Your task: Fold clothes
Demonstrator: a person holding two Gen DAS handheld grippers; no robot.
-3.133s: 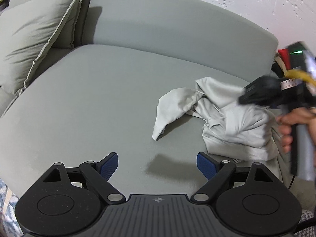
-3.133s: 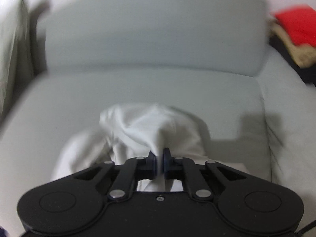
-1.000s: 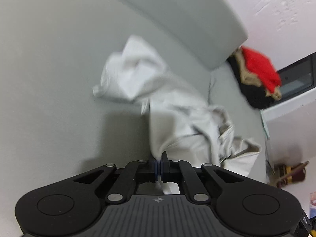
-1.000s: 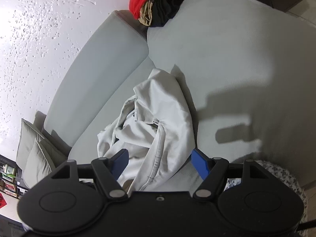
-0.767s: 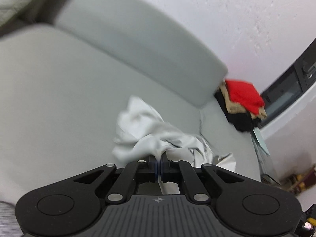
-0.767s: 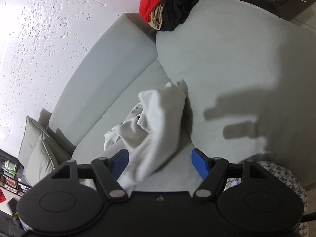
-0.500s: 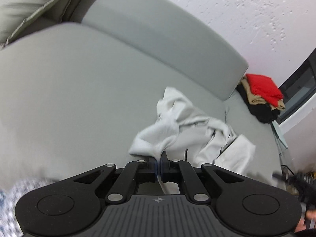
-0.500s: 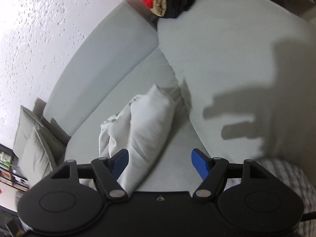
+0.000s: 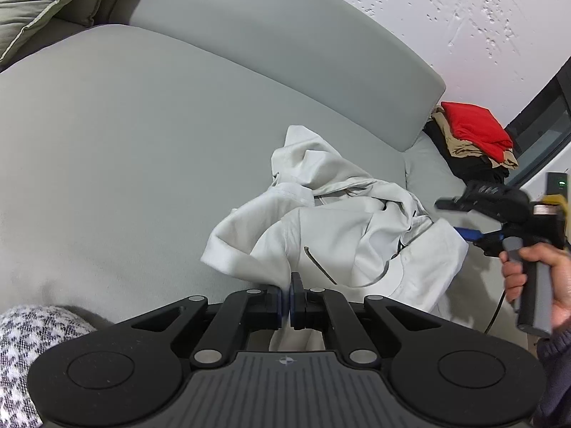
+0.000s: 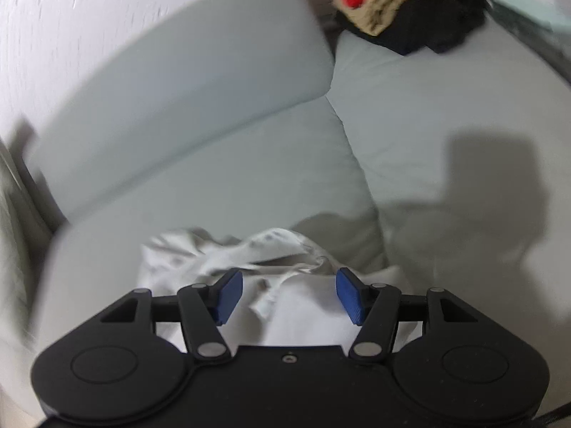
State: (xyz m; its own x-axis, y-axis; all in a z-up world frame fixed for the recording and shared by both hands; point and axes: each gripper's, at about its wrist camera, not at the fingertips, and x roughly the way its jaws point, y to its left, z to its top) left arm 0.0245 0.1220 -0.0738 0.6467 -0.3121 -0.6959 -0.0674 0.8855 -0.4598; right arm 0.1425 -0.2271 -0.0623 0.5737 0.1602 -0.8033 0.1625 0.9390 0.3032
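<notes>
**Right gripper swung in over the hoodie**

Lying crumpled on the gray sofa (image 9: 142, 142): 1 white hoodie (image 9: 342, 228), nowhere near folded. Pinched at its near edge, at 6 o'clock in the left view, by the clenched left gripper (image 9: 288, 294). Moved within the last second from off to the side to just above the cloth: right gripper (image 10: 289, 296), jaws closing, fabric between them, pads not yet pressing. Likely a 2nd hold for spreading it flat. Folded clothes (image 9: 471, 135) stacked at 2 o'clock.

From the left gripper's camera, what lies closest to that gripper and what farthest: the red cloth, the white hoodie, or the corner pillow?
1. White hoodie: pinched in the left gripper.
2. Red cloth: far right, atop a pile of clothes.
3. Pillow: far upper left corner; too close to call against the red cloth.
</notes>
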